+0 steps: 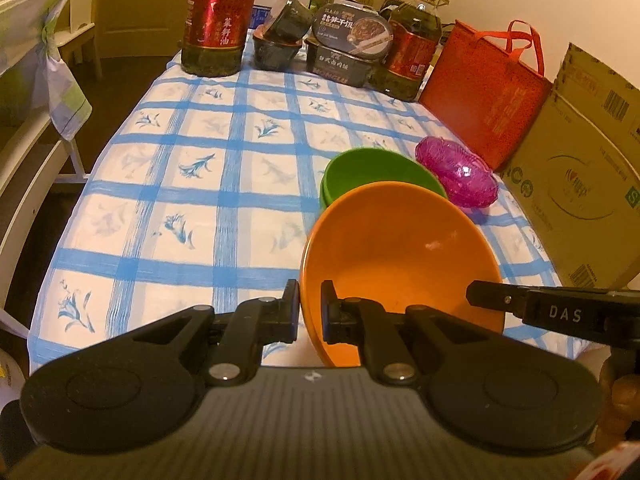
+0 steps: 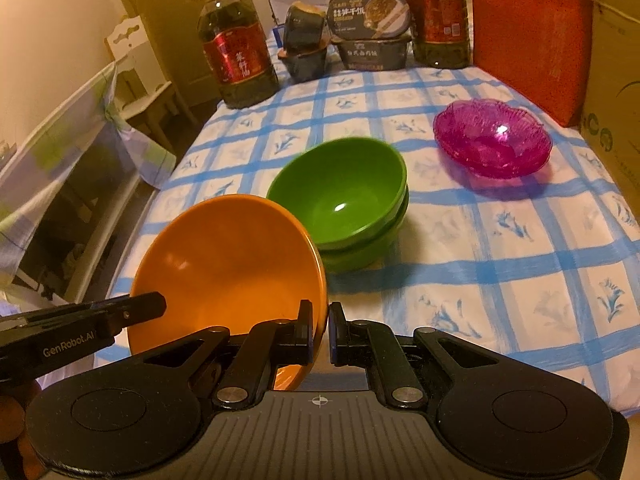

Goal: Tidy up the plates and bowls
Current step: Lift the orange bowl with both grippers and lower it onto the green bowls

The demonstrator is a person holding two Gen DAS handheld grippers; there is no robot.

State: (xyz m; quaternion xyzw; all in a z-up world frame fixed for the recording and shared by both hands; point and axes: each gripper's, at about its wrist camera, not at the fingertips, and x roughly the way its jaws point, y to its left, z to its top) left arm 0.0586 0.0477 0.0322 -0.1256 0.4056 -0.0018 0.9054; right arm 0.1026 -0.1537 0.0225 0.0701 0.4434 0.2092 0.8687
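An orange bowl (image 1: 400, 248) (image 2: 228, 256) hangs tilted above the near part of the blue-checked tablecloth (image 1: 192, 208). My left gripper (image 1: 313, 298) is shut on its left rim, and my right gripper (image 2: 321, 313) is shut on its right rim. Each gripper shows in the other's view, the right gripper (image 1: 478, 295) at the bowl's far rim and the left gripper (image 2: 158, 303) likewise. Just behind the orange bowl stand two stacked green bowls (image 2: 340, 200) (image 1: 372, 172). A translucent magenta bowl (image 2: 492, 142) (image 1: 456, 172) sits to their right.
Two large oil bottles (image 1: 218, 20) (image 1: 412, 48) and stacked dark meal boxes (image 1: 344, 52) line the far end of the table. A red bag (image 1: 484, 92) and a cardboard box (image 1: 580, 168) stand along the right edge. White furniture (image 1: 36, 128) stands off the left edge.
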